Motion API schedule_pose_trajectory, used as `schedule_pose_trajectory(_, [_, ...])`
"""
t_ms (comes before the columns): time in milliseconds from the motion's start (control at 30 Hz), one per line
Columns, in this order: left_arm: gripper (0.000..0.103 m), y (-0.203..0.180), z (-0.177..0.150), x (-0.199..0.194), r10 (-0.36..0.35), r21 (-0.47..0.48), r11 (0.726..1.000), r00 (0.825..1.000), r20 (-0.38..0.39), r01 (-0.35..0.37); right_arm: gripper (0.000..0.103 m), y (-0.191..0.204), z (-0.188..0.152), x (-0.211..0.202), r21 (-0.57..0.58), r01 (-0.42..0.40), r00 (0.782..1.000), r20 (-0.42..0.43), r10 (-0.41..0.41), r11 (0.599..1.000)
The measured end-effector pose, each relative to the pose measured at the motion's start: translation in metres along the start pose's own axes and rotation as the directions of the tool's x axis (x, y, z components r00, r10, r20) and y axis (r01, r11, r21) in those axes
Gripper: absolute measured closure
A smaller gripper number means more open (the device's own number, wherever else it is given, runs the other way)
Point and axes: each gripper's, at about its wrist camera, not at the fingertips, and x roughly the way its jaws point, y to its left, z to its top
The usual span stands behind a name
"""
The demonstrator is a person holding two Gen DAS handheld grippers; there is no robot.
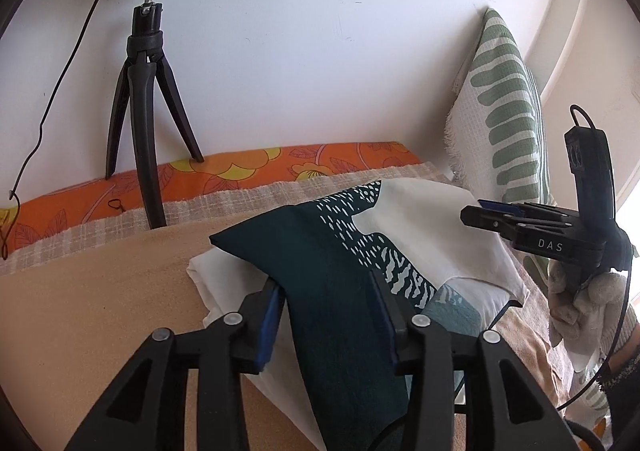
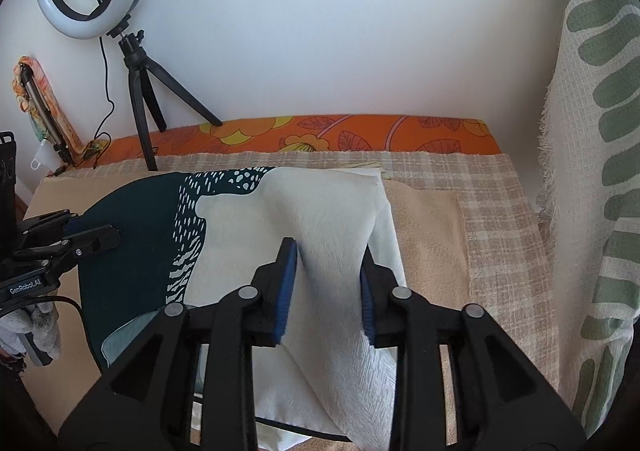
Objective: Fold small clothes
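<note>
A folded small garment [image 1: 320, 235], white with a dark teal print, lies on a tan cloth [image 1: 100, 291]. My left gripper [image 1: 326, 283] is open over its teal half, and a raised ridge of teal fabric runs between the spread fingers. My right gripper [image 2: 329, 247] is open over the white half [image 2: 320, 203], with a ridge of white fabric between its blue pads [image 2: 286, 291]. In the left wrist view the right gripper [image 1: 492, 219] reaches in from the right, held by a gloved hand [image 1: 576, 299]. In the right wrist view the left gripper [image 2: 100, 235] shows at the left edge.
A ring light on a black tripod [image 1: 144, 111] stands at the back left against the white wall. A green-leaf patterned cushion [image 1: 504, 111] leans at the right. An orange floral fabric [image 1: 240, 167] and a beige checked cloth [image 2: 500, 231] border the tan cloth.
</note>
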Motion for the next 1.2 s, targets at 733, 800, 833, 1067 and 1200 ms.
schedule_pose_trajectory(733, [0.008, -0.027, -0.009, -0.067, 0.052, 0.070, 0.996, 0.997, 0.057, -0.056, 0.028, 0.021, -0.002, -0.083, 0.036, 0.084, 0.988, 0.126, -0.088, 0.996])
schedule_pose_trajectory(800, [0.008, -0.030, -0.012, -0.078, 0.055, 0.080, 0.995, 0.996, 0.066, -0.060, 0.028, 0.028, -0.005, -0.093, 0.038, 0.088, 0.987, 0.135, -0.093, 0.995])
schedule_pose_trajectory(833, [0.007, -0.031, -0.014, -0.085, 0.057, 0.085, 0.994, 0.996, 0.072, -0.063, 0.028, 0.032, -0.007, -0.098, 0.038, 0.088, 0.986, 0.138, -0.093, 0.995])
schedule_pose_trajectory(1067, [0.002, -0.041, -0.026, -0.131, 0.059, 0.125, 0.989, 0.991, 0.120, -0.075, 0.019, 0.063, -0.023, -0.135, 0.032, 0.095, 0.980, 0.173, -0.099, 0.995])
schedule_pose_trajectory(1200, [0.000, -0.044, -0.034, -0.156, 0.051, 0.133, 0.989, 0.989, 0.141, -0.070, 0.013, 0.083, -0.034, -0.159, 0.031, 0.106, 0.972, 0.208, -0.110, 0.994])
